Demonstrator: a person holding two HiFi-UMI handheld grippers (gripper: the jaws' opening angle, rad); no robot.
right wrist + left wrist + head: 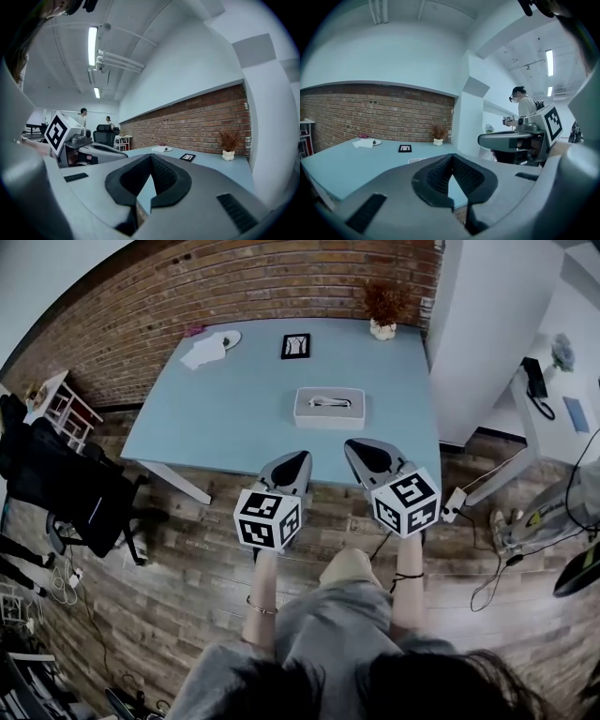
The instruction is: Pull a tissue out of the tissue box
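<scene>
– Grey jaws first, nearest us: the left gripper [292, 465] has its pads pressed together with nothing between them, and the right gripper [367, 457] is the same, closed and empty. Both hang side by side over the near edge of the pale blue table [216, 427].
– So neither is ready to pinch. What worries you?
– Going in closed. I'd guess a closed jaw would only poke the tissue [330, 402] down into the slot, or shove the tissue box [329, 408] across the smooth top, since it looks light and nothing pins it.
– And with too small a bite?
– The paper could tear, or the whole box could lift with it unless the other gripper steadies it.
– Where is the box?
– Just beyond the grippers, about mid-table, apart from everything else. It's low, white and rectangular, with a long oval slot on top. A small crumpled tuft of tissue lies low in that slot rather than standing up.
– Anything behind it?
– Well apart, along the far edge: a black frame [295, 346], a potted dried plant [382, 326] and a white cloth [202, 354], before the brick wall [234, 277].
</scene>
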